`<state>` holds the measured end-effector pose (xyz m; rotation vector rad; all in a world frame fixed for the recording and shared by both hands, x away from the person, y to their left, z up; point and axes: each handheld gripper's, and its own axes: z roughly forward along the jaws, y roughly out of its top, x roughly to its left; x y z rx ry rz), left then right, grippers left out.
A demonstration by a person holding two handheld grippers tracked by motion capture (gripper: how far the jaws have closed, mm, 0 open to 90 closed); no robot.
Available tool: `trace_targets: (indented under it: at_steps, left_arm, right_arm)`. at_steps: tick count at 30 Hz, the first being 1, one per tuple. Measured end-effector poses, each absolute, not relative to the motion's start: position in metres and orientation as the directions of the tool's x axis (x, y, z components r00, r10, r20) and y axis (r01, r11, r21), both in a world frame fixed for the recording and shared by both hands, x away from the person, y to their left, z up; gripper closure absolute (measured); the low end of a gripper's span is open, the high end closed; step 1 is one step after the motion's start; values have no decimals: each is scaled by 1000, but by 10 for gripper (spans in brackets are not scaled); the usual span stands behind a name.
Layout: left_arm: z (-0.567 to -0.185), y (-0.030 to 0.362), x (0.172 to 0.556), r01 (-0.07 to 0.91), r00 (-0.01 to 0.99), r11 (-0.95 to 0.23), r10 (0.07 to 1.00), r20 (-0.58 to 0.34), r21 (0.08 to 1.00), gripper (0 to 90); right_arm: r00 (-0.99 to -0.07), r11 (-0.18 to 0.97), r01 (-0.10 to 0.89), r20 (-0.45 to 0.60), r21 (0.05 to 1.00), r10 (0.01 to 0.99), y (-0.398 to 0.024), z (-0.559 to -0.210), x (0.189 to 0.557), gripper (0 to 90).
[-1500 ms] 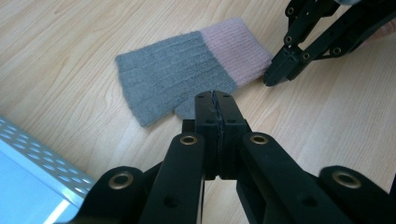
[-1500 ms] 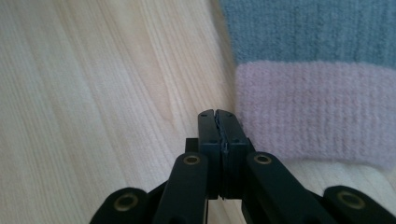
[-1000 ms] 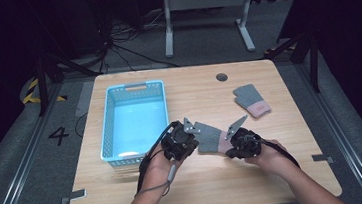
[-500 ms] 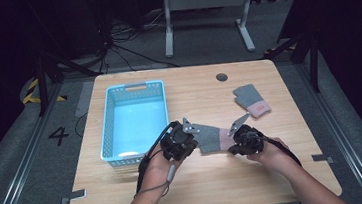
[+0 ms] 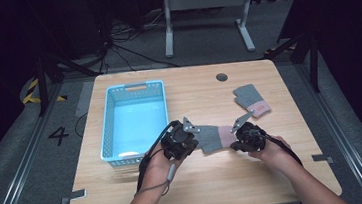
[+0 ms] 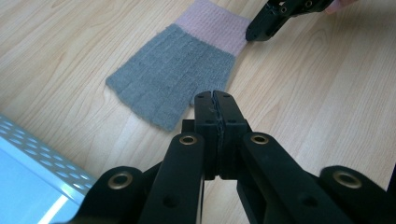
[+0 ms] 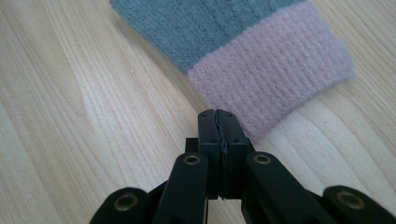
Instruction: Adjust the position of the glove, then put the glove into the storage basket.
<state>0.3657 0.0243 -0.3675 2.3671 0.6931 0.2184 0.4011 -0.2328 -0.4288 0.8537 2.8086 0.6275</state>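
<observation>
**Two closed tools at either end of a grey-and-pink sock**

The light wooden worktop (image 5: pixel 216 179) carries everything; off to the outer side of the left tool (image 5: pixel 188 130) stands a light-blue plastic basket (image 5: pixel 115 119), and beyond the right tool (image 5: pixel 238 124) lies a second grey-and-pink sock (image 5: pixel 251 100), well apart. The sock in hand (image 5: pixel 216 138) lies flat between the two tools.

Judging from this layout, the step is to take hold of this sock, probably to lift or fold it. Both tools have their jaws pressed fully together and grip nothing: in the left gripper view the left tool (image 6: pixel 215 100) sits just short of the grey end, and in the right gripper view the right tool (image 7: pixel 217 119) sits at the edge of the pink cuff. To do it well, each tool should first be opened, then slid low along the worktop so that one jaw goes under the knit edge and the other over it. Biting only the top layer would likely let the fabric slip out. Taking both ends evenly should keep it from twisting.

The sock (image 6: pixel 180 70) is short, rib-knit, soft and fuzzy: a grey body with a pale pink cuff (image 7: pixel 273 79). It lies smooth, without visible wrinkles, cuff toward the right tool, whose black tip (image 6: pixel 266 23) touches or nearly touches the cuff's corner.
</observation>
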Motion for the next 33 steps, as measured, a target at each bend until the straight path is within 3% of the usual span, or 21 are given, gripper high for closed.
trace_targets:
  at_steps: [5,19,26,33]
  left_arm:
    - [-367,21,368,412,856,-660,517,-18,628,882]
    - [-363,26,370,431,836,-616,548,-34,660,791]
    - [-362,28,370,420,847,-603,529,-55,679,697]
    - [-362,29,369,429,842,-604,536,-56,671,709]
  right_arm:
    - [-830,744,501,3,443,558,-240,-424,398,897]
    - [-769,614,516,7,597,639,-279,-379,394,887]
    - [-738,572,533,12,623,675,-293,-373,396,879]
    - [-714,545,553,21,630,700,-300,-365,407,826]
